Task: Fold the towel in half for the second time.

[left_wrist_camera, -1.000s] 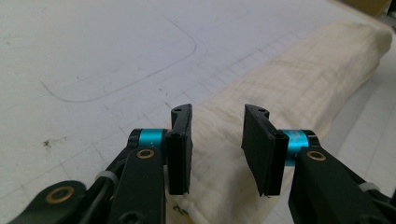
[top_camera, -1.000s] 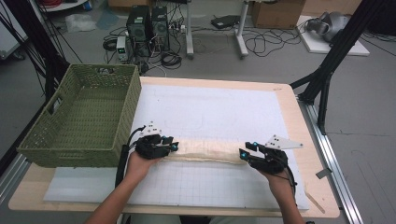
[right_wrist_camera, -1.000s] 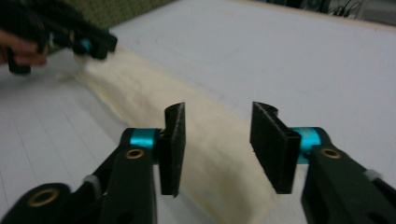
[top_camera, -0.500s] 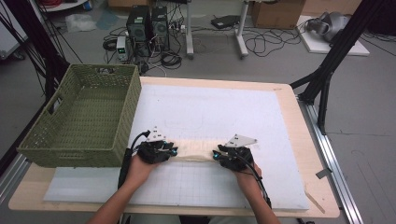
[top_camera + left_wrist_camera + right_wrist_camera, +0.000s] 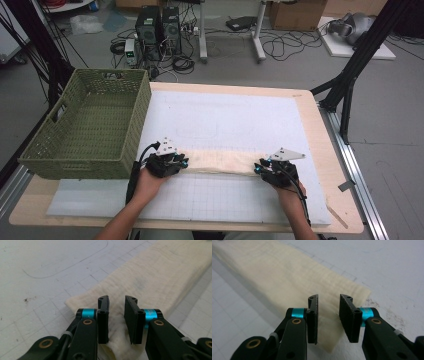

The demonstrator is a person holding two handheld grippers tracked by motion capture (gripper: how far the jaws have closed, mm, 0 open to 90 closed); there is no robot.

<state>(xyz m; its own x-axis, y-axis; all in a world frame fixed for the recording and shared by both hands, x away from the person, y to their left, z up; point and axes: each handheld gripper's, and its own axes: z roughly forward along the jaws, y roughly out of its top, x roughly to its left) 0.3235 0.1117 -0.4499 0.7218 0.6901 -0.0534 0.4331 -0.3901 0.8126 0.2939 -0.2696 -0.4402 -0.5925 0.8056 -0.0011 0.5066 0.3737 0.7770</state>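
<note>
Now your left gripper (image 5: 116, 315) and right gripper (image 5: 328, 315) each sit with jaws parted over an end of the folded cream cloth (image 5: 220, 161), lying flat on the white mat (image 5: 240, 120). It looks soft and limp, so pinch both layers near each end's edge.

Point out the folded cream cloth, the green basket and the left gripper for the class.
folded cream cloth (image 5: 220, 162), high view, middle of its top face.
green basket (image 5: 82, 161), high view, near woven wall.
left gripper (image 5: 116, 315), left gripper view, midway between its open fingers.
</note>
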